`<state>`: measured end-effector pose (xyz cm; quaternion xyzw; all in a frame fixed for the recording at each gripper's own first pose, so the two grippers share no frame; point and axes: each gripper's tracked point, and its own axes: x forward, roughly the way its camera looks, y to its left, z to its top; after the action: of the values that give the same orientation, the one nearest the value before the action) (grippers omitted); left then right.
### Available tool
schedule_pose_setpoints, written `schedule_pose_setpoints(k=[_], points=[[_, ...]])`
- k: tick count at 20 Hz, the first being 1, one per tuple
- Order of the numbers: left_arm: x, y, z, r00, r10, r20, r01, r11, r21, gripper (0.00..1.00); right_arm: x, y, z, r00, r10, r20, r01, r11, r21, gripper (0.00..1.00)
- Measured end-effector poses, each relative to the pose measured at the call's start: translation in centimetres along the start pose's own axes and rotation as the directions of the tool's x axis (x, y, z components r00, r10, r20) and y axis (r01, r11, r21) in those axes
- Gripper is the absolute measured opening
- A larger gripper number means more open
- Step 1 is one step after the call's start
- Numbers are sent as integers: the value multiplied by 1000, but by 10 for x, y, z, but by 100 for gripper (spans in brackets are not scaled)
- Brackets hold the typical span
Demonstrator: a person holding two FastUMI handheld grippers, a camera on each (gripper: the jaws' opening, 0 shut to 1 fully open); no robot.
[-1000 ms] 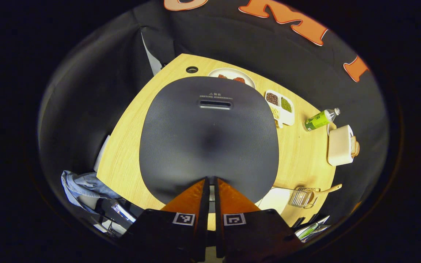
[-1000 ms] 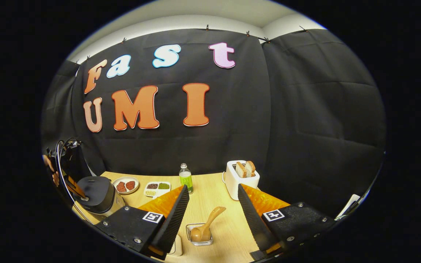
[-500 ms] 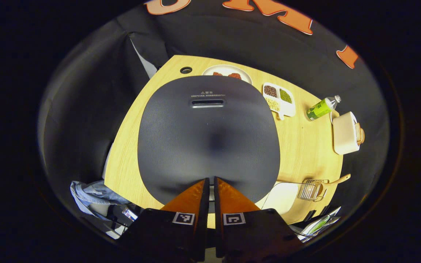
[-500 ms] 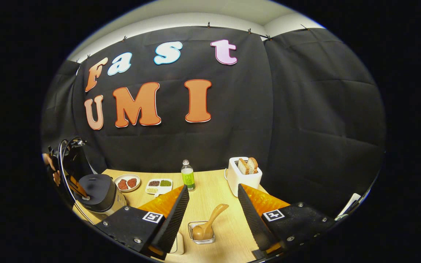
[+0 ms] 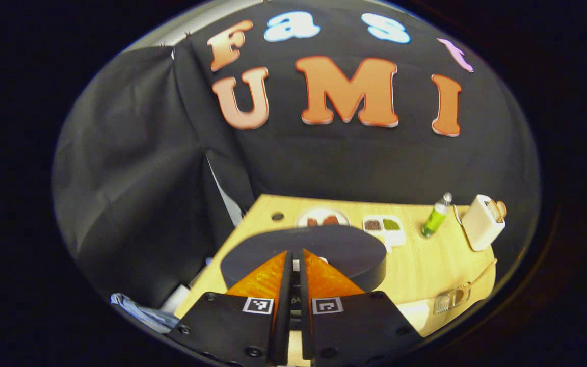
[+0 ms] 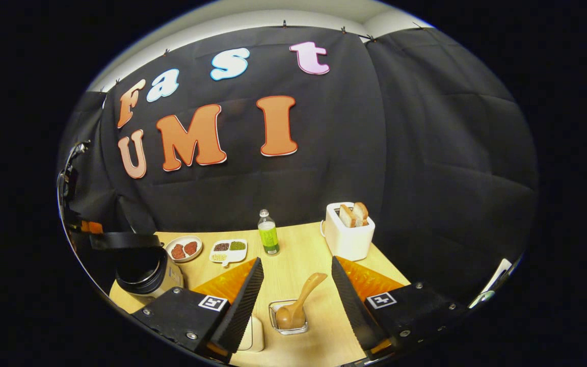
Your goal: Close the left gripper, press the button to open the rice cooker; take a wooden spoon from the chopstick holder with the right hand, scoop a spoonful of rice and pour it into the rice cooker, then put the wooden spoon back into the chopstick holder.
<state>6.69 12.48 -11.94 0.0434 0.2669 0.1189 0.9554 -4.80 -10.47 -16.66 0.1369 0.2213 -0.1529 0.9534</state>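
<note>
Our left tongs (image 5: 293, 255) sit at the bottom centre of the left gripper view, fingers pressed nearly together with only a thin slit between them and nothing held. Just past their tips is the dark lid of the rice cooker (image 5: 324, 244). In the right gripper view the rice cooker (image 6: 143, 265) stands at the lower left with its lid raised level above the open pot, so we judge the button step done.

Our right tongs (image 6: 293, 283) hang wide open and empty at the bottom centre of that view. The wooden spoon (image 6: 298, 303) stands between the fingers but lower, leaning to the upper right in the chopstick holder (image 6: 288, 321) on the counter (image 6: 303, 255).

We see two risks. The slanted handle could slip aside if we close off-centre, tipping the light holder. The left tongs, close to the lid, could knock it down if they drift.

Much is hard to make out. The button itself is hidden behind the left tongs. We cannot tell where the rice lies: a small divided tray (image 6: 228, 248) holds grains, too small to identify. The pale object (image 6: 252, 334) beside the holder is cut off by the right tongs' finger, and the cooker's inside is dark.
</note>
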Motion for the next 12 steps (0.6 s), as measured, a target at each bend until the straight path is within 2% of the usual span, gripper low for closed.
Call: schedule_pose_setpoints(k=[3, 7, 8, 10, 12], points=[[-37, 4, 36, 982, 40, 183, -43, 999, 14, 16, 4, -3, -7, 1000, 3, -19, -2, 999, 33, 84], [-69, -5, 65, 937, 24, 348, -24, 1000, -6, 29, 11, -10, -19, 999, -6, -48, 9, 999, 48, 84], [-80, -6, 71, 921, 25, 388, -23, 1000, -8, 43, 13, -10, -22, 998, -6, -58, 9, 999, 52, 84], [-95, -10, 80, 897, 21, 441, -20, 1000, -6, 56, 19, -11, -34, 996, -1, -90, 6, 998, 62, 84], [-103, -14, 80, 888, 26, 459, -29, 1000, 0, 69, 27, -11, -48, 991, 10, -135, 0, 997, 73, 83]])
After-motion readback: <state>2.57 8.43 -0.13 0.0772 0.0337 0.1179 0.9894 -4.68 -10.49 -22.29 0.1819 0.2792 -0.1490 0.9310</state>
